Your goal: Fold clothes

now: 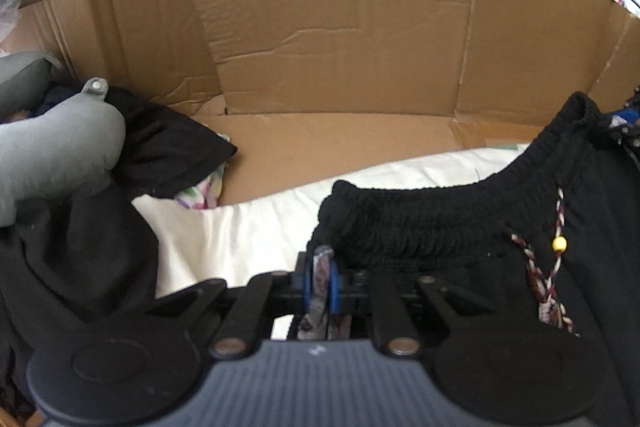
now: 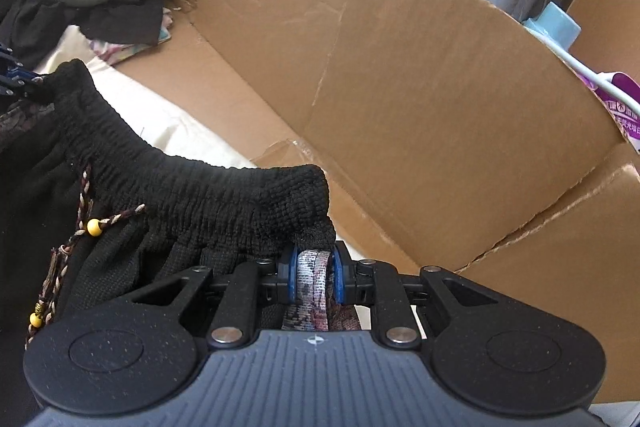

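Observation:
A black garment with a gathered elastic waistband (image 1: 440,211) hangs stretched between my two grippers above a cream sheet (image 1: 240,227). My left gripper (image 1: 320,267) is shut on the waistband's left corner, with patterned fabric pinched between its blue pads. My right gripper (image 2: 314,267) is shut on the other corner of the waistband (image 2: 224,195), also with patterned fabric between its pads. A braided drawstring with a yellow bead (image 1: 559,245) dangles from the waistband; the same yellow bead (image 2: 94,227) shows in the right wrist view. The left gripper's tip (image 2: 20,83) appears at the far left there.
Cardboard walls (image 1: 340,39) enclose the work area. A grey neck pillow (image 1: 56,151) lies on a heap of dark clothes (image 1: 168,151) at the left. A light blue bottle (image 2: 554,23) and a purple package (image 2: 624,107) stand behind the cardboard on the right.

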`<control>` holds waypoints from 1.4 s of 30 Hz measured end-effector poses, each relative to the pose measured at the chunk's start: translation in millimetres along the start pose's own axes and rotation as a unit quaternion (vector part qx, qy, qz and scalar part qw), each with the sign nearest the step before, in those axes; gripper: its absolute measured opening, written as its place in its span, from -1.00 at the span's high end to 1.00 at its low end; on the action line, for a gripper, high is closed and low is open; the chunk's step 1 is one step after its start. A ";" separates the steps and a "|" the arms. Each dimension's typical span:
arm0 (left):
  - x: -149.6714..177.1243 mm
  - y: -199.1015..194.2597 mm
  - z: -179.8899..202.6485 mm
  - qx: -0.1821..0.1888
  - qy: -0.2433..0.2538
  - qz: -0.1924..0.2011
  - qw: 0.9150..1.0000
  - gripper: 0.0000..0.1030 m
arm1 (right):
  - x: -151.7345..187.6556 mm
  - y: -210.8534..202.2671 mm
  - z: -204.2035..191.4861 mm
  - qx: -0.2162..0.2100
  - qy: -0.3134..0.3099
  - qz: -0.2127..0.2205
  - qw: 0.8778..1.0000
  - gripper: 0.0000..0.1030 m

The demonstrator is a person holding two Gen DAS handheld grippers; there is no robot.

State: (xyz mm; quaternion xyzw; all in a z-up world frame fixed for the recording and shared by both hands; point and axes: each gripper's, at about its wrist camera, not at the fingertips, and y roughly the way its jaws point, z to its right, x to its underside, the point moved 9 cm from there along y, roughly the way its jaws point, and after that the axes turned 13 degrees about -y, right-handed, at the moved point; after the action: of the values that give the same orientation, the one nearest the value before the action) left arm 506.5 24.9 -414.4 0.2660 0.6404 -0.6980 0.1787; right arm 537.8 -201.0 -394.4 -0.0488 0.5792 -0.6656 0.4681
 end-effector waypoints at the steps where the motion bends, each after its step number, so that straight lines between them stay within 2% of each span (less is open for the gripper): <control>1: -2.0 2.7 0.7 0.000 -0.002 -0.002 1.000 0.81 | -0.6 2.6 1.5 0.002 0.001 -0.002 1.000 0.68; 5: -0.4 25.7 5.2 -0.002 0.002 -0.026 1.000 0.80 | 7.9 25.9 4.1 0.009 0.003 -0.026 1.000 0.65; 7: 6.5 41.1 7.0 -0.004 0.000 -0.051 0.999 0.79 | 14.7 34.8 4.9 0.007 0.013 -0.037 0.999 0.60; 9: 10.3 49.5 7.0 -0.013 -0.002 -0.059 0.998 0.63 | 22.0 41.1 6.1 0.002 0.027 -0.045 0.999 0.34; 11: 10.7 51.5 3.5 -0.024 -0.010 -0.058 0.998 0.30 | 29.3 47.3 7.2 -0.002 0.041 -0.054 0.998 0.32; 15: 5.5 39.1 -0.9 -0.022 -0.028 -0.049 0.998 0.24 | 34.6 37.0 10.0 -0.011 0.049 -0.051 0.997 0.18; 17: 1.3 30.5 -1.7 -0.019 -0.036 -0.042 0.998 0.11 | 39.4 27.9 10.8 -0.019 0.047 -0.048 0.998 0.17; 19: -2.3 21.8 -0.6 -0.018 -0.039 -0.034 0.998 0.07 | 44.2 18.8 11.6 -0.028 0.045 -0.046 0.998 0.17; 21: -3.0 12.6 10.0 -0.019 -0.020 -0.026 0.999 0.07 | 51.4 5.2 14.4 -0.034 0.050 -0.040 0.997 0.15; 23: -0.5 2.9 24.9 -0.004 -0.005 -0.025 1.000 0.07 | 59.5 -8.4 16.6 -0.038 0.065 -0.036 0.996 0.15; 34: 27.6 -62.4 97.8 0.068 -0.032 -0.035 0.997 0.04 | 133.5 -126.4 11.9 -0.052 0.148 -0.029 0.987 0.15; 39: 54.3 -96.9 125.1 0.095 -0.033 -0.042 0.994 0.04 | 195.6 -184.1 4.6 -0.035 0.172 -0.029 0.984 0.15; 42: 77.6 -113.6 137.4 0.103 -0.022 -0.061 0.993 0.04 | 237.7 -208.1 -4.4 -0.026 0.196 -0.038 0.980 0.15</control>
State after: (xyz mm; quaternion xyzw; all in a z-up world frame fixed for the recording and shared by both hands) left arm 358.2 -90.7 -364.9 0.2284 0.5757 -0.7757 0.1214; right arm 284.7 -382.1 -339.3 0.0489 0.6743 -0.6644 0.3187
